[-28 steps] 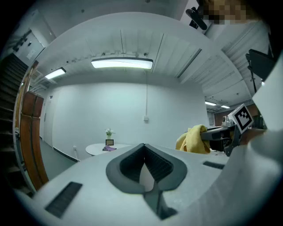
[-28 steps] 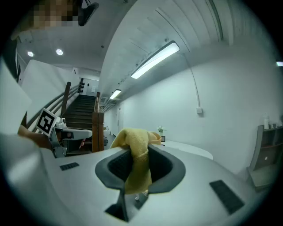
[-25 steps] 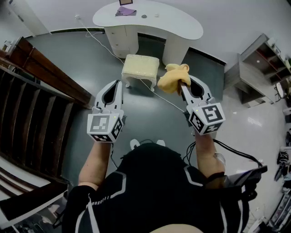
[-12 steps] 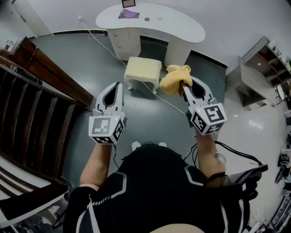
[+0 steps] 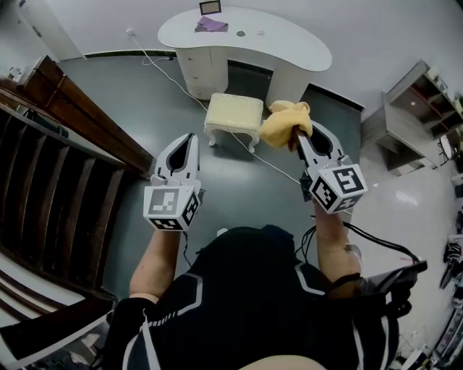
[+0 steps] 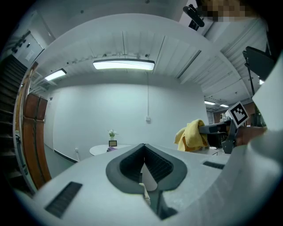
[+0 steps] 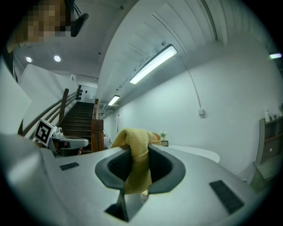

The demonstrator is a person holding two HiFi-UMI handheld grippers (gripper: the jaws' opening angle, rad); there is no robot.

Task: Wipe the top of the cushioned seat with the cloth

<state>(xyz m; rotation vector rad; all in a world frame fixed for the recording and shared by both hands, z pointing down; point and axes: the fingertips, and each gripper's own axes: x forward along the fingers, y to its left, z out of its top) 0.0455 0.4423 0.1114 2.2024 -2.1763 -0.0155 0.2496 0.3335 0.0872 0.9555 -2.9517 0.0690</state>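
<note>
One seat (image 5: 234, 112), pale-cushioned on white legs, stands on the grey floor (image 5: 181, 130) just before the white curved bench (image 5: 289, 40). Its top is bare.

The one cloth (image 5: 286, 123), yellow and bunched, is off the seat. It is up in the air in the right gripper (image 5: 295, 134), and in the head view it shows just right of the seat's edge. In the right gripper view the fingers (image 7: 112, 165) are clenched on a hanging fold of it, with the bulk heaped over their tips.

The left gripper (image 5: 189, 137) is held beside the right one, well apart from it, pointing towards the seat. Its fingers (image 6: 128, 163) are pressed together at the tips with nothing between them.

One thin white cable (image 5: 173, 76) runs from the wall across the floor, passes at the seat and goes on towards the person. It is the only thing lying between the person and the seat.

The bench carries one small frame (image 5: 210, 7), one purple thing (image 5: 211, 24) and two small dots that are probably knobs or caps, too small to tell.

A dark wooden stair (image 5: 51, 166) fills the left side. One grey shelf unit (image 5: 409, 108) stands at the right.
</note>
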